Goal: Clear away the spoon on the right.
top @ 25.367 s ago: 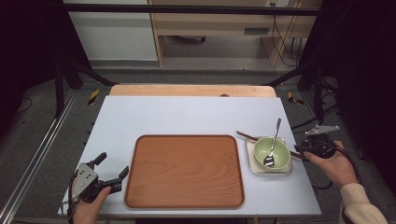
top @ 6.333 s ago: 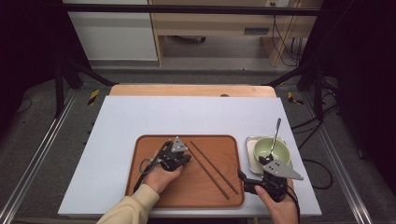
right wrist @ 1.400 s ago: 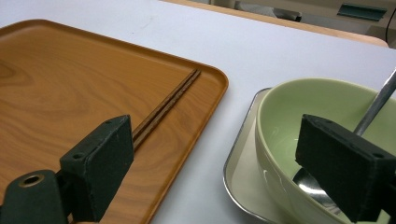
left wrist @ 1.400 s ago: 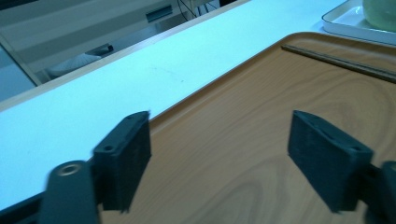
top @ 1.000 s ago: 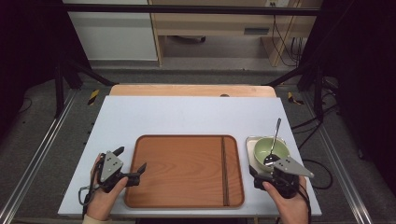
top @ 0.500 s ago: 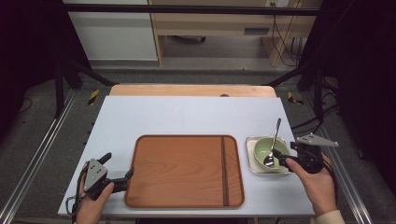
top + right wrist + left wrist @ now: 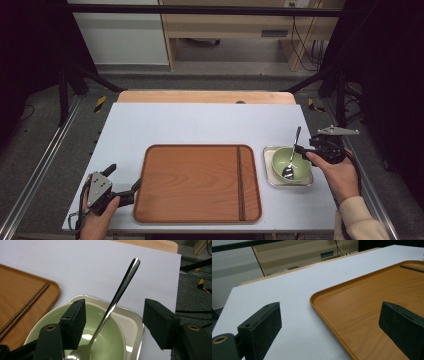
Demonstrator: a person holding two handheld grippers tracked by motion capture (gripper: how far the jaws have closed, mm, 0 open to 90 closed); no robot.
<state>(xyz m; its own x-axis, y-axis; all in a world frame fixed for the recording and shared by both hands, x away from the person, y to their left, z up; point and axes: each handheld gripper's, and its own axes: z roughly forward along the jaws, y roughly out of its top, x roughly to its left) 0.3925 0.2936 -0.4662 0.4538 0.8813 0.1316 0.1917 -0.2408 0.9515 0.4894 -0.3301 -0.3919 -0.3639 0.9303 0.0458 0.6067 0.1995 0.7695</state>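
Right gripper, jaws spread, straddles the spoon handle over the green bowl; the high view adds the left gripper, also spread, at the wooden tray.

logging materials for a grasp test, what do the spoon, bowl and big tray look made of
Spoon: polished metal, likely steel; mirror-bright handle.
Bowl: glossy pale green, probably glazed ceramic, maybe melamine; shiny highlights.
Tray: wood or wood-look laminate; visible grain, satin brown surface.

An orange-brown, wood-grained tray carrying dark brown chopsticks lies on the pale grey-white counter, beside a light green bowl holding a shiny silver spoon.
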